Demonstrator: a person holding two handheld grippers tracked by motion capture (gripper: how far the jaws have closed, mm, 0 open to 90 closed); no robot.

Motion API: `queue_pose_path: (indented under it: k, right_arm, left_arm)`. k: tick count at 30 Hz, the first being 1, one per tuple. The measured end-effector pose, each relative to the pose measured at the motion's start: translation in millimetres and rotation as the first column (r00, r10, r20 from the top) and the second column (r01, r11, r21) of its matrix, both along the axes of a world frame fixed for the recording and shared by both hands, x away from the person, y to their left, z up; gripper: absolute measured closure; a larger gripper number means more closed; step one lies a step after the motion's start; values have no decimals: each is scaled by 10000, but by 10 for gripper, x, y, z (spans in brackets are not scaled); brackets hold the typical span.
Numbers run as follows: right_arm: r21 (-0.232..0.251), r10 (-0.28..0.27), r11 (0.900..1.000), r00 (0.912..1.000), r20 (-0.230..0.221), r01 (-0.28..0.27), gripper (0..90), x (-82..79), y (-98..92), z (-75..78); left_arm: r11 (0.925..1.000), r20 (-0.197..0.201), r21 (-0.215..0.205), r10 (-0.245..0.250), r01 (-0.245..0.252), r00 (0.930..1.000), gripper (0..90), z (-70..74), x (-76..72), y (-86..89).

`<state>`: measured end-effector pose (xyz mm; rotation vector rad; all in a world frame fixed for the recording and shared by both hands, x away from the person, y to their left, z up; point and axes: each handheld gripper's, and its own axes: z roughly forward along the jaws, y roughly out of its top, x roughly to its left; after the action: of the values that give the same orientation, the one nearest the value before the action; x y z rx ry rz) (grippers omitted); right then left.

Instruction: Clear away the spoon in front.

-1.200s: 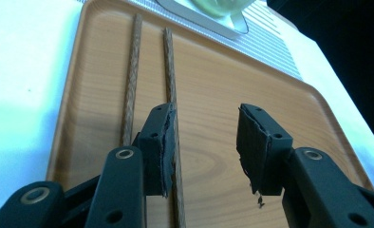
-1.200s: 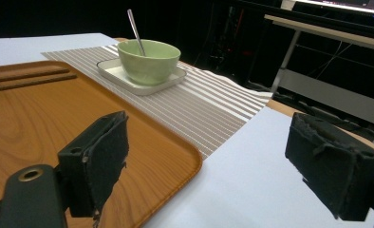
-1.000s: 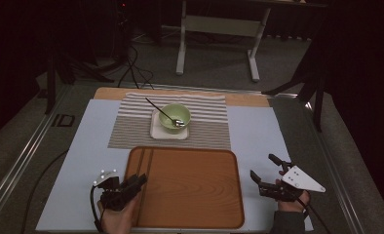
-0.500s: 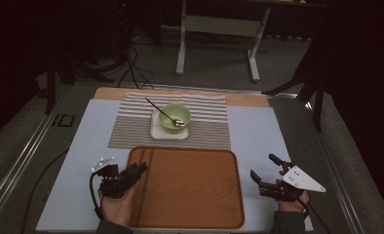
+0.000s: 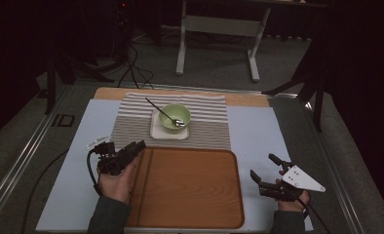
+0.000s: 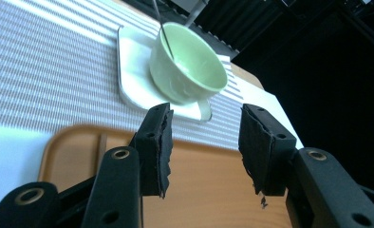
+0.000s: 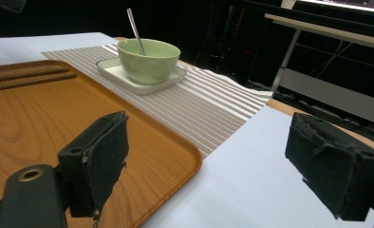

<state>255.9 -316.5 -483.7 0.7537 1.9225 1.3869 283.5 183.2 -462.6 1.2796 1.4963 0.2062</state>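
High view: a pale blue table [image 5: 258,141] carries everything, with a wooden tray [image 5: 190,187] at 6 o'clock and a striped mat [image 5: 209,122] at 12 o'clock, the two just touching edge to edge. On the mat sits a white square plate [image 5: 157,132], and on that a green bowl [image 5: 175,118] with a spoon [image 5: 162,113] leaning out toward 10 o'clock.

Left gripper [image 5: 140,146] hangs over the tray's 10 o'clock corner, aimed at the bowl, its jaws spread with nothing between them. Left gripper view puts the bowl [image 6: 187,64] just beyond the pads [image 6: 159,142], not yet touched.

Right gripper [image 5: 263,168] rests off the tray at 4 o'clock, jaws spread wide and holding nothing; right gripper view has the tray [image 7: 80,118] between it and the bowl [image 7: 148,59].

Judging by this, the work is at its start: the tray is bare, bowl, plate and spoon sit undisturbed on the mat, and a grasp and any carrying are all left to do.
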Motion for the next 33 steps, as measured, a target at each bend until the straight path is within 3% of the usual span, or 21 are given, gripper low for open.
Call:
queue_pose_path:
  k: [6, 11, 20, 28, 33]
  right_arm:
    - [8, -8, 10000, 10000, 24, 8, 137, 0, -4, 2]
    - [54, -23, 10000, 10000, 23, 23, 137, 1, -12, 4]
    - [54, -29, 10000, 10000, 8, 29, 138, 4, -16, 4]
    - [50, -20, 10000, 10000, 13, 20, 138, 6, -15, 5]
    - [53, -6, 10000, 10000, 1, 6, 139, 5, -15, 6]
  left_arm:
    - [10000, 149, 46, 24, -25, 9999, 541, 31, 230, -4]
    - [9989, 372, 466, -111, 94, 9992, 538, 79, 385, -47]
    - [9961, 266, 803, -373, 351, 9989, 538, 30, 640, -90]
    - [9984, 90, 539, -200, 195, 9998, 538, 6, 841, -52]
    - [9967, 105, 752, -300, 291, 9995, 538, 2, 960, -69]
